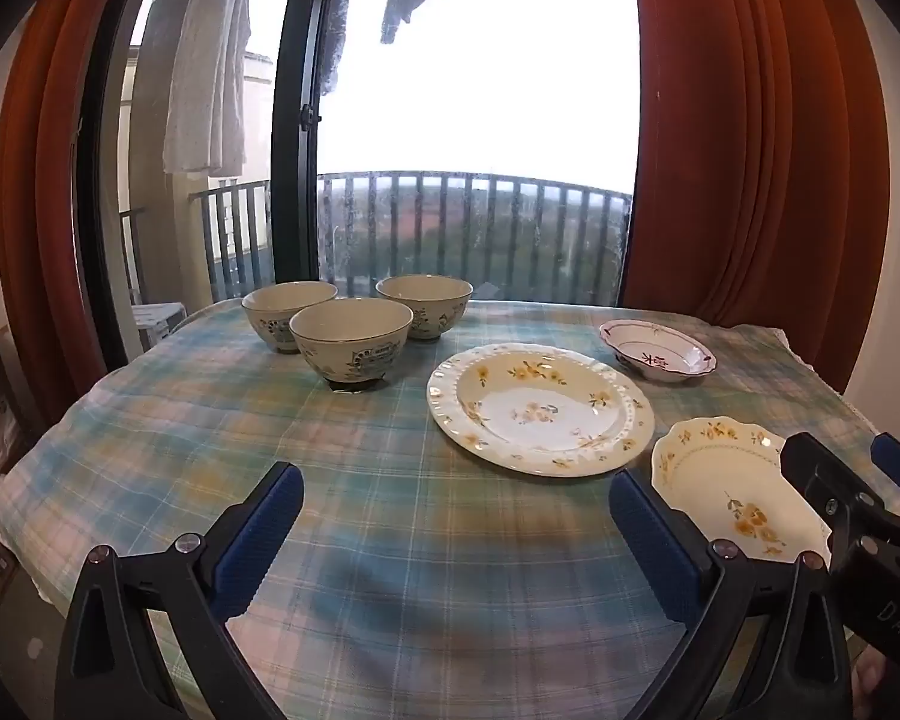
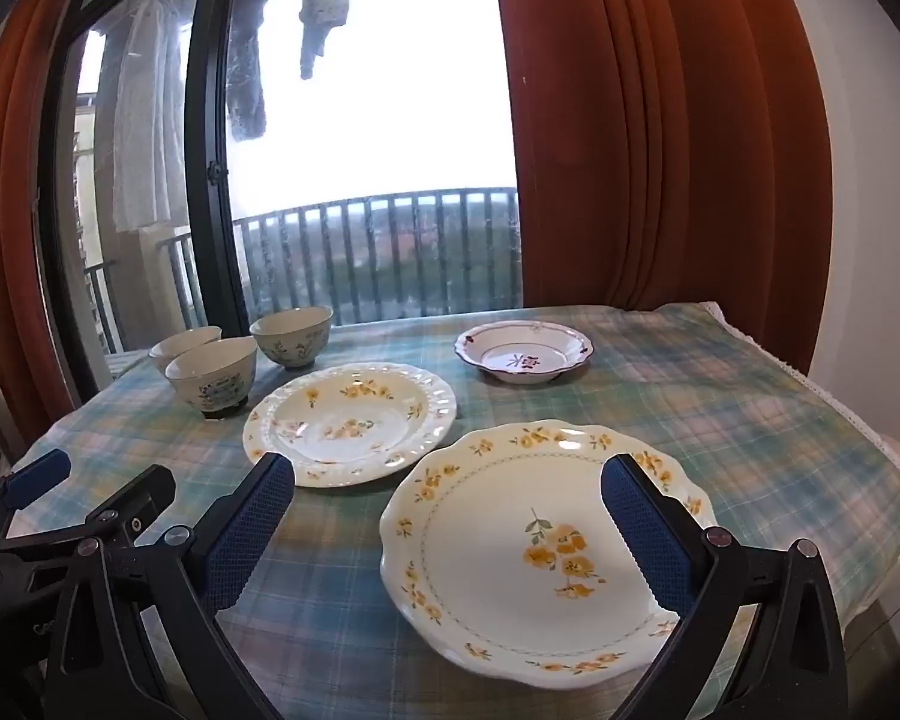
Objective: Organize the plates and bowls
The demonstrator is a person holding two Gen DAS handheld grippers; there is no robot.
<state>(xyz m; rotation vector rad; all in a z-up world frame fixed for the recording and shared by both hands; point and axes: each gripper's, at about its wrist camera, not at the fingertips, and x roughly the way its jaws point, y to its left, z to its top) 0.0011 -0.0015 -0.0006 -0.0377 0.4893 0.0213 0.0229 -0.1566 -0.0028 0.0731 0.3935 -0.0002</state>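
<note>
Both of your tools are spread wide and pinching nothing. Your left gripper hovers over bare plaid tablecloth, and your right gripper hangs above the near plate, one pad over its right rim but, as far as I can judge, not touching it.

That reads as a start position — nothing has been stacked yet, so each piece sits apart on the cloth where you can reach it singly.

In the right wrist view, the near plate lies at 6 o'clock, closest to you. The ribbed-rim plate sits at 10 o'clock from it, just beside but not overlapping. The shallow red-trimmed dish stands well apart at 12 o'clock near the window. The bowls cluster at the far left, about 10 o'clock, bunched close together — likely the easiest to nest first.

Counted: three deep bowls, two yellow-flowered plates, one red-trimmed dish. Six pieces, two grippers.
</note>
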